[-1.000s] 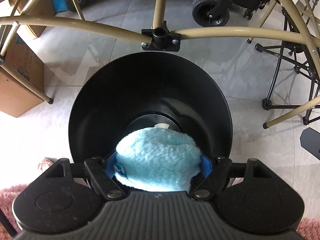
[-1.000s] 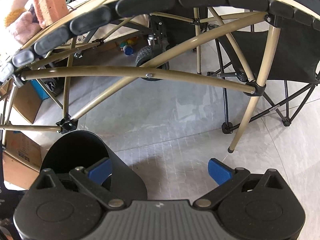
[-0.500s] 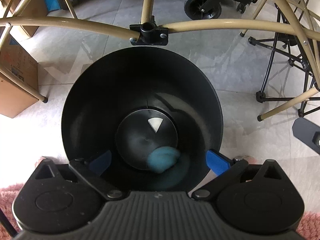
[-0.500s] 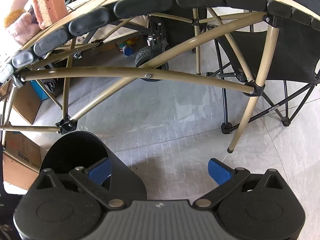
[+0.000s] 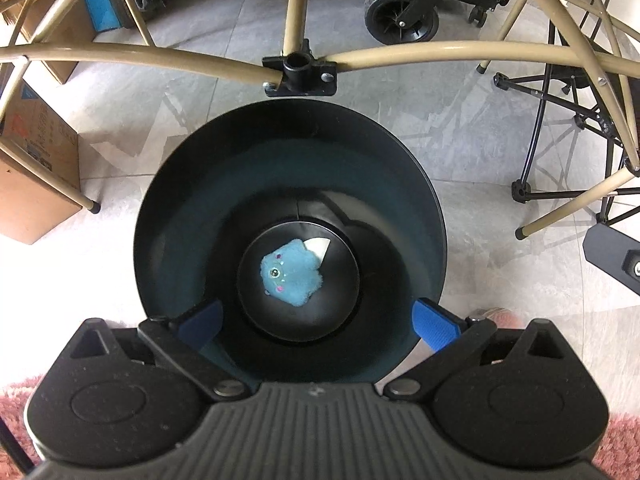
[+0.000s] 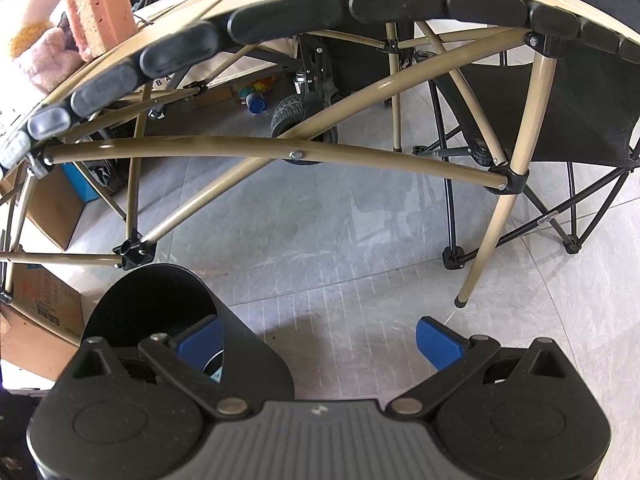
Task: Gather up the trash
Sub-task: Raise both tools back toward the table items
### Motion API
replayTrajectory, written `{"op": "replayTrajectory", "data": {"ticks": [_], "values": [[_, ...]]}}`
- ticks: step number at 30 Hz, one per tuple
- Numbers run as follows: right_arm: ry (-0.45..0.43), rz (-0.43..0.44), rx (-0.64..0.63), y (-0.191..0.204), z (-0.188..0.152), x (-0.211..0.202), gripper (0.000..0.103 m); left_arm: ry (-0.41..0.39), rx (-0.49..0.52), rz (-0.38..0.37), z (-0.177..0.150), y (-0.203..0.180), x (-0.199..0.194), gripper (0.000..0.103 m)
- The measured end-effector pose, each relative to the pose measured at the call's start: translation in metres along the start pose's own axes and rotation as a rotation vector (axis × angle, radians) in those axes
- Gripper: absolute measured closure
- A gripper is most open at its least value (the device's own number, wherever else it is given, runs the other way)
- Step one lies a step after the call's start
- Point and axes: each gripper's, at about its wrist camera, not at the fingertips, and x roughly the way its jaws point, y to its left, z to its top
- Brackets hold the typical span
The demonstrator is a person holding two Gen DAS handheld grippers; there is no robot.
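A black round trash bin (image 5: 408, 168) stands on the grey tile floor, seen from straight above in the left wrist view. A fluffy light-blue plush toy (image 5: 291, 271) lies at its bottom beside a white scrap (image 5: 318, 246). My left gripper (image 5: 318, 320) is open and empty, held over the bin's near rim. My right gripper (image 6: 320, 338) is open and empty, to the right of the bin (image 6: 240, 344), with its left finger over the bin's rim.
A tan folding table frame (image 5: 298, 66) arches over the bin, with legs (image 6: 494, 236) to the right. Cardboard boxes (image 5: 36, 168) stand left. A black folding chair (image 6: 580, 120) and a wheeled cart (image 5: 400, 10) stand beyond. A pink rug (image 5: 16, 400) lies at my near edge.
My left gripper opened and let go of the blue plush toy, which fell to the bottom of the bin. The right gripper has barely moved.
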Motion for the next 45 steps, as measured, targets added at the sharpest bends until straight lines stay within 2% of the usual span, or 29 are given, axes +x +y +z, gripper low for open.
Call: {"op": "replayTrajectory", "data": {"ticks": [9,15,23,34,40,45], "values": [[-0.024,0.013,-0.006,0.003,0.001,-0.011,0.0,-0.06,0.026,-0.004,-0.007,0.002,-0.025,0.0],[-0.058,0.023,-0.005,0.003,-0.001,-0.026,0.0,-0.154,0.026,-0.004,-0.018,0.009,-0.056,0.0],[-0.138,0.062,0.0,0.007,-0.004,-0.06,0.0,-0.32,0.026,-0.012,-0.036,0.022,-0.105,0.0],[-0.325,0.175,-0.044,0.022,-0.002,-0.116,0.0,-0.572,0.016,-0.034,-0.05,0.043,-0.182,0.0],[-0.439,0.209,-0.09,0.041,0.011,-0.141,0.0,-0.694,0.009,-0.012,-0.04,0.054,-0.21,0.0],[-0.505,0.231,-0.139,0.063,0.029,-0.147,0.0,-0.765,-0.023,-0.008,-0.022,0.068,-0.225,0.0]]}}
